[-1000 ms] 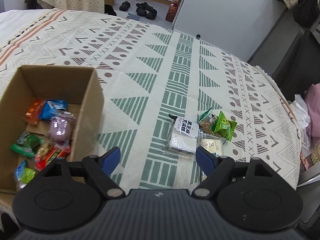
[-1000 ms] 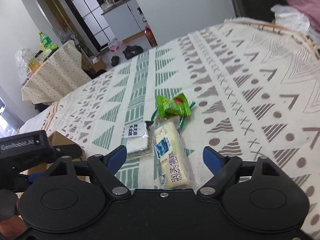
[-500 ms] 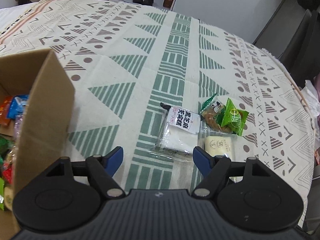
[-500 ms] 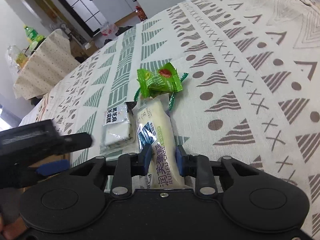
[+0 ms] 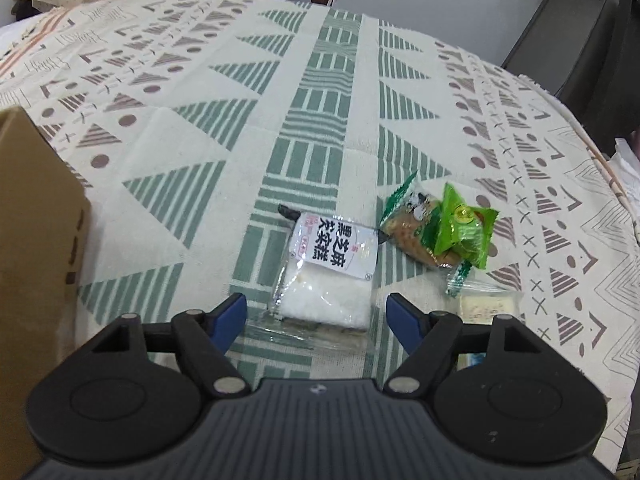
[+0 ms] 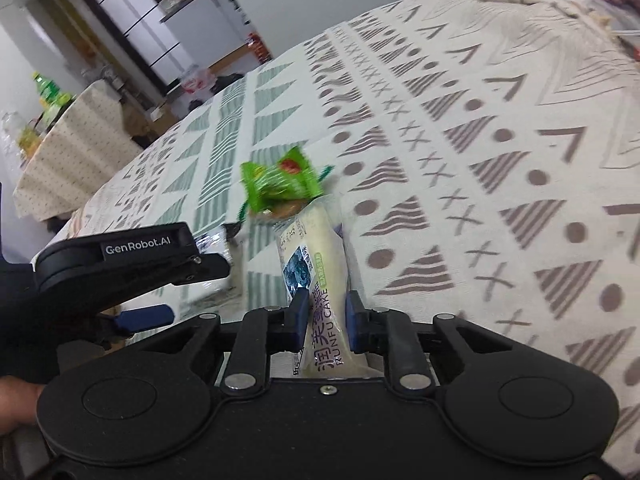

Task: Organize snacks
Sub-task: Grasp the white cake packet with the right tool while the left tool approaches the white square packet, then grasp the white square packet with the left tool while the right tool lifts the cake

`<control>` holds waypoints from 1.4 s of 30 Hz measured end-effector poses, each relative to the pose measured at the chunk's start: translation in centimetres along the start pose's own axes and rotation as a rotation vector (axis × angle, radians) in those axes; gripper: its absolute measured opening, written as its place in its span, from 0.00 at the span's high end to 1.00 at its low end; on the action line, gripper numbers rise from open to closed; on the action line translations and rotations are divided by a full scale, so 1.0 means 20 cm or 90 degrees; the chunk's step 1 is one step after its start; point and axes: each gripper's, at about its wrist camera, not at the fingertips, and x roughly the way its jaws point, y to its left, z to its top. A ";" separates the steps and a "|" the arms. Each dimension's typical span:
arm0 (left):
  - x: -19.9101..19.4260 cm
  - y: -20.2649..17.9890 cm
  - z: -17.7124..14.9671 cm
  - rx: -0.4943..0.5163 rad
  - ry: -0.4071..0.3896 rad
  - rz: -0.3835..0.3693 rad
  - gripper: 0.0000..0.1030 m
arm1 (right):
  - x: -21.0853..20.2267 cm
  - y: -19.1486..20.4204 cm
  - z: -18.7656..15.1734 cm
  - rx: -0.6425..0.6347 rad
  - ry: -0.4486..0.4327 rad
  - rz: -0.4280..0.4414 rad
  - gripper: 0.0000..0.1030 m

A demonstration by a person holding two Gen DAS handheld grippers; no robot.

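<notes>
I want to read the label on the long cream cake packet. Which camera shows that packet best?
The right wrist view: the cake packet runs up the middle, its printed face legible, clamped between the right gripper pads. In the left wrist view only one pale end shows beside the open left gripper.

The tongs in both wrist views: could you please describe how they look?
Both the left tongs and the right tongs are matte black plastic with blue pads on the fingertips, silver pivot screws and two round discs on the body. The left body is ribbed grey at the middle, and its side reads "GenRobot.AI" in white.
</notes>
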 end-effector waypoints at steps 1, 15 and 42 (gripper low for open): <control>0.01 0.00 0.00 -0.001 -0.001 0.005 0.28 | 0.00 0.00 0.00 0.003 -0.004 -0.007 0.81; -0.07 0.08 -0.05 -0.009 0.001 0.032 0.42 | 0.08 0.09 0.00 -0.048 0.020 -0.009 0.38; -0.56 0.25 -0.21 -0.047 -0.032 0.004 0.42 | -0.16 0.14 -0.08 -0.053 0.015 -0.002 0.73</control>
